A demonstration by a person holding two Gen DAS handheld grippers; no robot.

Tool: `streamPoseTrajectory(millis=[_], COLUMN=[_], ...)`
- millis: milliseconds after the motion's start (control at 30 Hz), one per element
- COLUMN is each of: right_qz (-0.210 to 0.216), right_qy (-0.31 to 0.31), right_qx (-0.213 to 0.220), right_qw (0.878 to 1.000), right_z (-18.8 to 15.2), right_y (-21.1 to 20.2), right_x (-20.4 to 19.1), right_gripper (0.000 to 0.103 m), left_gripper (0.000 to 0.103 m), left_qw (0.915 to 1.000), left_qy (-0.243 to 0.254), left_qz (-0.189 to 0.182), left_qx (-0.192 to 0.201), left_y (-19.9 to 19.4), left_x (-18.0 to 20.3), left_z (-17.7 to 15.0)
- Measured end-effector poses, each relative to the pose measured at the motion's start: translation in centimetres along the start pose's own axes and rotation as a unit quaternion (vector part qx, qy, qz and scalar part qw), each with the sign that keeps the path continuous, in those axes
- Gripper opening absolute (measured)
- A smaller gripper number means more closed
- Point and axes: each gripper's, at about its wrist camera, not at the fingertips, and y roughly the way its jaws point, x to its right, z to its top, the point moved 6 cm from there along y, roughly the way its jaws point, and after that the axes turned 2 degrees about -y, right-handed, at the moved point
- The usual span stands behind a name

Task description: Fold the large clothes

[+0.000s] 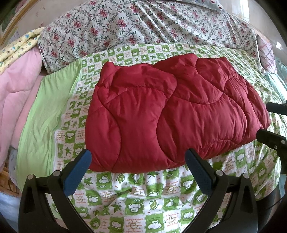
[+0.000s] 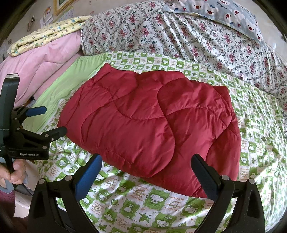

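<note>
A dark red quilted padded garment [image 1: 172, 114] lies folded into a compact block on the green and white patterned bed sheet [image 1: 136, 197]; it also shows in the right wrist view [image 2: 152, 125]. My left gripper [image 1: 138, 157] is open and empty, its fingertips just at the garment's near edge. My right gripper [image 2: 146, 161] is open and empty, hovering at the garment's near edge. The left gripper also shows at the left of the right wrist view [image 2: 52, 121], and the right gripper at the right edge of the left wrist view [image 1: 267, 121].
A floral quilt [image 2: 170, 34] is bunched along the far side of the bed. A pink quilt [image 2: 44, 61] with a yellow blanket [image 2: 44, 34] on top lies at the left. A bear-print pillow [image 2: 224, 12] sits at the far right.
</note>
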Motion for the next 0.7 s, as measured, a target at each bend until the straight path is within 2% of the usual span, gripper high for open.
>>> streamPoseTrajectory(millis=[700], right_qz=[-0.001], right_qy=[-0.001], right_qx=[0.000], right_qw=[1.000], right_z=[-0.04], right_y=[-0.11], right_x=[-0.21], right_gripper=[0.100], left_gripper=[0.103], left_qw=[1.0000], left_qy=[0.002], left_qz=[-0.001], left_qx=[0.000], left_y=[0.09], left_x=[0.28], left_z=[0.13])
